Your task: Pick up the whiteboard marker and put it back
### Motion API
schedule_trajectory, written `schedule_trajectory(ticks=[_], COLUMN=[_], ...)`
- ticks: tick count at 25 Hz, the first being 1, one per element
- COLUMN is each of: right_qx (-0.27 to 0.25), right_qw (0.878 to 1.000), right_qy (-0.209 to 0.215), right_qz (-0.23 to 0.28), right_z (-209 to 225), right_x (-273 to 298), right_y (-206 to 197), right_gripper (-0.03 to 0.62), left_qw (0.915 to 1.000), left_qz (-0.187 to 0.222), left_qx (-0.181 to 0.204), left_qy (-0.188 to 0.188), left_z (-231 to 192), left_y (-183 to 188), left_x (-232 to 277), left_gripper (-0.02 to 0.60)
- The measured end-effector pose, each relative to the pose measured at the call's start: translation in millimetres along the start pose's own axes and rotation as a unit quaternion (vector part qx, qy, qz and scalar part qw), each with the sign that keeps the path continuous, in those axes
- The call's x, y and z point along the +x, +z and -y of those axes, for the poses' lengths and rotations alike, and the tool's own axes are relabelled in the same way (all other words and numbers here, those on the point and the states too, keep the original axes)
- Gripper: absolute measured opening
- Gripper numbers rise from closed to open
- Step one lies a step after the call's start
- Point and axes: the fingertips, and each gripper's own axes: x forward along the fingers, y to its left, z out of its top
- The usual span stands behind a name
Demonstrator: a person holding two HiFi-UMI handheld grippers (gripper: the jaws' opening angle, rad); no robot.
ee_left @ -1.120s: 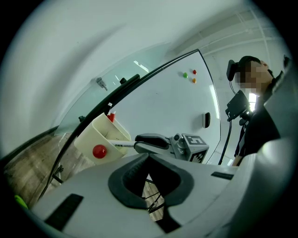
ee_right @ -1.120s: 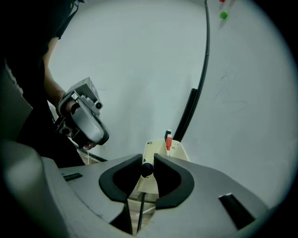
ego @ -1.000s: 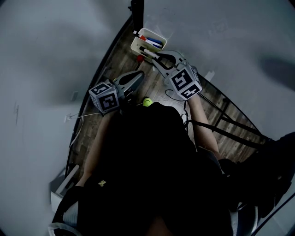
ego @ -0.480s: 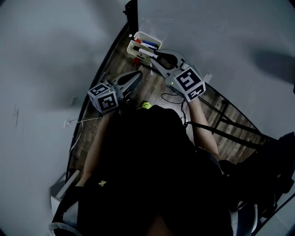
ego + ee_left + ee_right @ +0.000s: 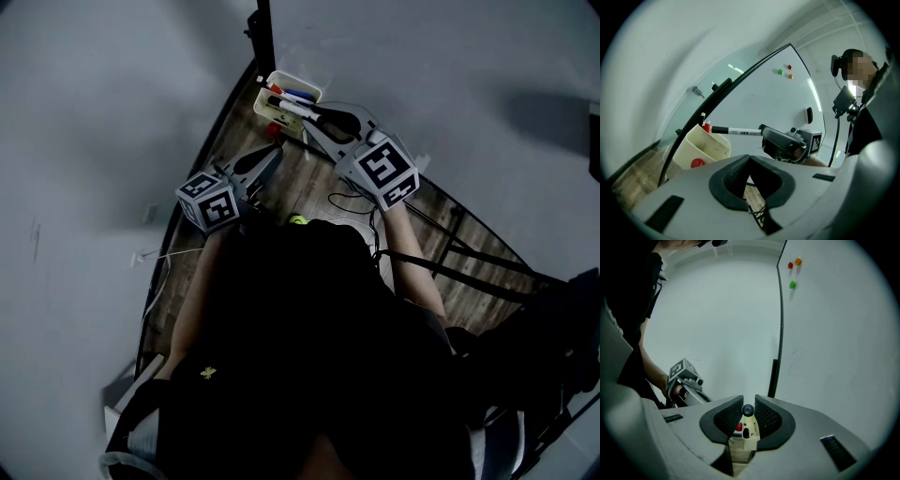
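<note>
Holding a white whiteboard marker with a black cap [image 5: 292, 107] level in the fingers of the right gripper [image 5: 317, 116], clenched on the barrel, cap end out over the rim of a cream plastic pen holder [image 5: 265, 91] with blue and red markers inside, at the foot of a whiteboard [image 5: 834, 333]. Pointing the left gripper [image 5: 274, 151] toward that holder, fingers pressed together on nothing, apart from it.
</note>
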Motion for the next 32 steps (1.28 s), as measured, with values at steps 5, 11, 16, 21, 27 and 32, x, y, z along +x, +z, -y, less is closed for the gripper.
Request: schedule_trajectory(ticks=[5, 11, 16, 21, 27, 32], right_qx=[0.002, 0.000, -0.003, -0.003, -0.005, -0.007], right_qw=[1.000, 1.000, 1.000, 1.000, 1.000, 1.000], right_qy=[0.001, 0.001, 0.000, -0.003, -0.007, -0.009], right_qz=[0.004, 0.007, 0.010, 0.013, 0.018, 0.020], right_z=[-1, -4, -6, -4, -4, 1], right_x=[0, -4, -8, -7, -11, -6], right_y=[3, 5, 9, 10, 18, 20], right_gripper=[0.078, 0.078, 0.078, 0.078, 0.078, 0.079], left_qw=[1.0000, 0.9999, 0.9998, 0.9998, 0.9998, 0.9998], left_qz=[-0.002, -0.001, 0.003, 0.005, 0.008, 0.005], left_qx=[0.004, -0.001, -0.004, -0.010, -0.011, -0.016], left_qy=[0.009, 0.016, 0.017, 0.016, 0.013, 0.008], left_z=[-5, -9, -9, -12, -7, -10], left_y=[4, 1, 0, 0, 1, 2], left_x=[2, 3, 4, 5, 3, 5], left_gripper=[0.006, 0.006, 0.006, 0.006, 0.006, 0.006])
